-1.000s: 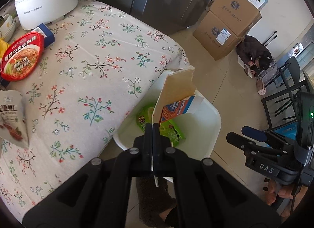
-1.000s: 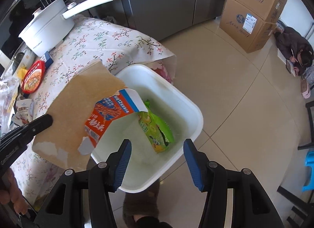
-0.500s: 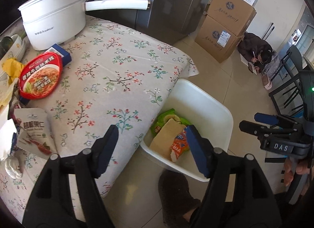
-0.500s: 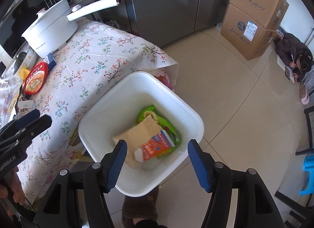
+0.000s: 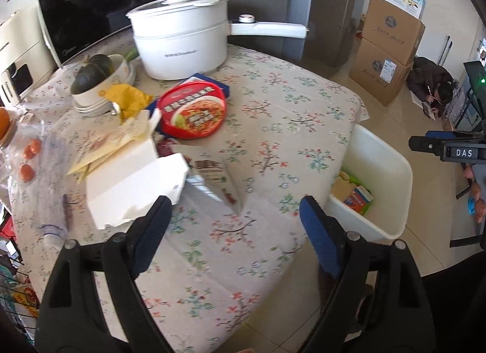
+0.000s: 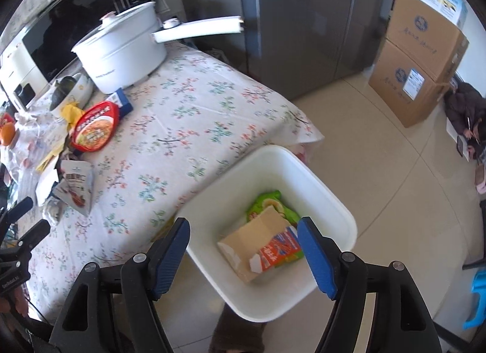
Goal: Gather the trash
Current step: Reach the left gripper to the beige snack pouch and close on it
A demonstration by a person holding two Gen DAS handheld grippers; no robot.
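Observation:
A white bin (image 6: 334, 201) stands on the floor beside the table; it also shows in the left wrist view (image 5: 391, 170). In it lie a torn cardboard carton (image 6: 258, 237) and a green wrapper (image 6: 267, 204). My left gripper (image 5: 234, 216) is open and empty above the floral tablecloth, near a white snack pouch (image 5: 215, 176) and a white foam box (image 5: 133, 186). A red noodle bowl (image 5: 191, 113) lies further back. My right gripper (image 6: 243, 246) is open and empty above the bin.
A white pot (image 5: 182, 43) with a long handle, a bowl with a dark squash (image 5: 94, 79), a yellow wrapper (image 5: 127, 97) and a microwave (image 5: 97, 9) stand at the back. Cardboard boxes (image 6: 419, 58) and a fridge (image 6: 303, 12) stand beyond the table.
My left gripper opened and let the carton fall into the bin, then swung left back over the table. My right gripper stayed open above the bin.

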